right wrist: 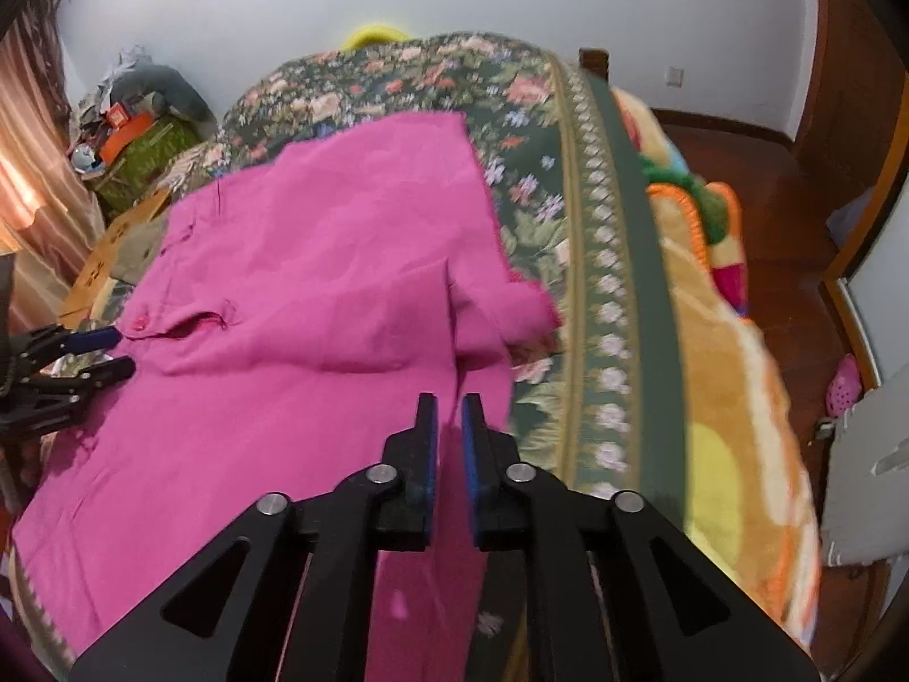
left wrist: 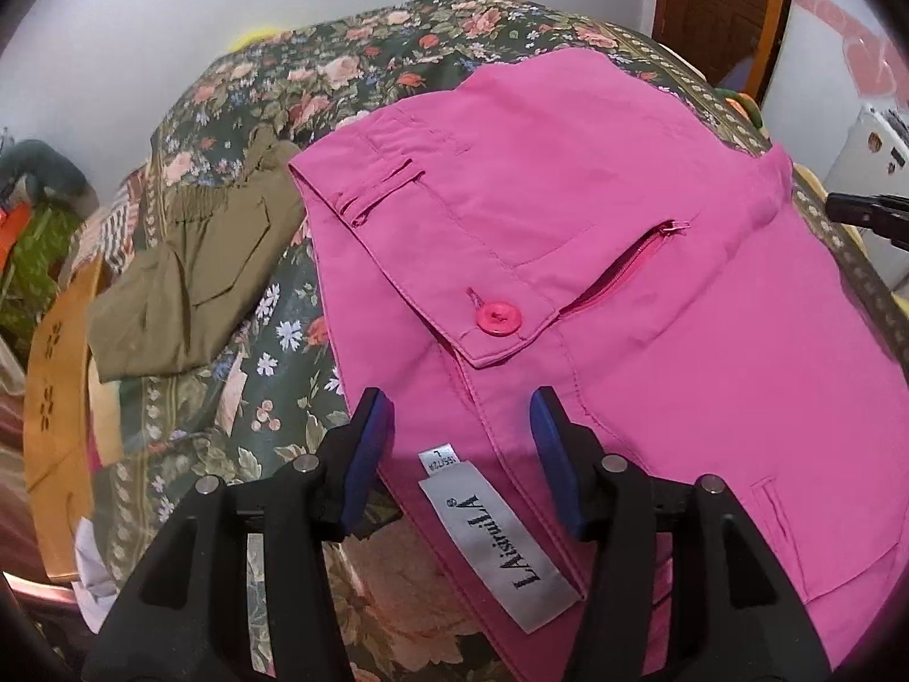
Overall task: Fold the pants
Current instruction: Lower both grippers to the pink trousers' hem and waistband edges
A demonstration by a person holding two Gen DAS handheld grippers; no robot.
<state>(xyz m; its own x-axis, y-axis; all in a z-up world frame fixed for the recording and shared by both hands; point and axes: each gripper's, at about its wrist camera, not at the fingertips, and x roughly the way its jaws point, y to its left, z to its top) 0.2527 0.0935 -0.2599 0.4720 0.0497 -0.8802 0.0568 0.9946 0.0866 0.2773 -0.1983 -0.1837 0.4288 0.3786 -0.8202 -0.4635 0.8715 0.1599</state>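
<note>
Pink pants (left wrist: 653, 238) on the floral bedspread (left wrist: 272, 74).
Your left gripper (left wrist: 460, 426) is spread over the waistband; your right gripper (right wrist: 449, 426) is pinching the pants' edge.

Bright pink pants (left wrist: 596, 238) lie spread on the floral bed cover (left wrist: 272, 91), waist end near and to the left, legs running far and right. The waistband is flipped open, showing a white brand label (left wrist: 500, 545) inside. A pink button (left wrist: 499, 317) sits fastened on the tab and the fly zipper (left wrist: 625, 267) gapes partly open. The fabric is creased, folded over at the right edge.
</note>
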